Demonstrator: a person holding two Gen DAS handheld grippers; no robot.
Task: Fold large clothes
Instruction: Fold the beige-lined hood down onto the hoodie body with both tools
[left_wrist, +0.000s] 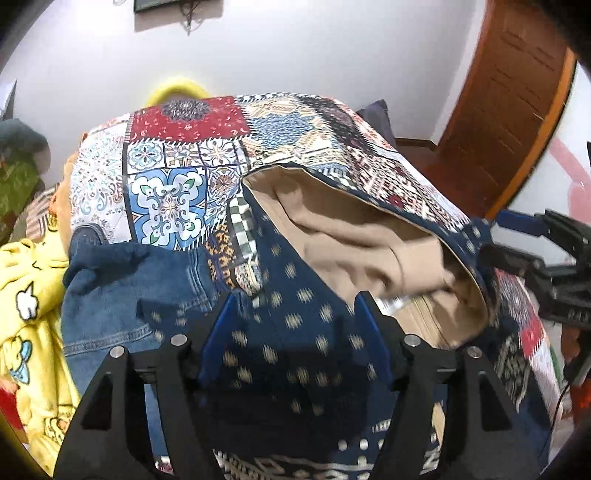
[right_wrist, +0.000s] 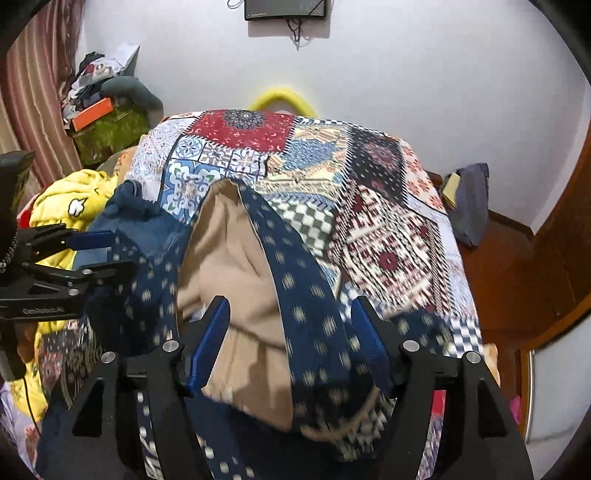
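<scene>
Risks, largest first:

- Collapse of the fold. Navy dotted garment (left_wrist: 280, 332) with tan lining (left_wrist: 332, 229) lying rumpled on the patchwork bedspread (left_wrist: 177, 155), lining side up and hem curled over. Both sets of tongs parted, pads clear of cloth. Likely to slump or unroll if left loose, judging by the slack, uneven drape.
- Wrong layer caught. Denim piece (left_wrist: 122, 295) tucked just beside and partly under the navy cloth at the left. Possible to pinch denim together with, or instead of, the garment on the next close.
- Snagging. Left gripper (left_wrist: 291, 332) astride navy cloth with fingers spread; right gripper (right_wrist: 291, 332) astride the border of lining and navy band, equally spread. Chance of dragging fabric on withdrawal, since cloth sits between the fingers.
- Collision. Tools near each other across one garment; contact possible on converging moves.

Count, largest to smallest:

- Bedspread: one.
- Navy dotted garment: one.
- Yellow printed cloth (left_wrist: 33, 317): one heap; number of items inside not discernible.
- Denim piece: one.
- Grippers: two.
</scene>
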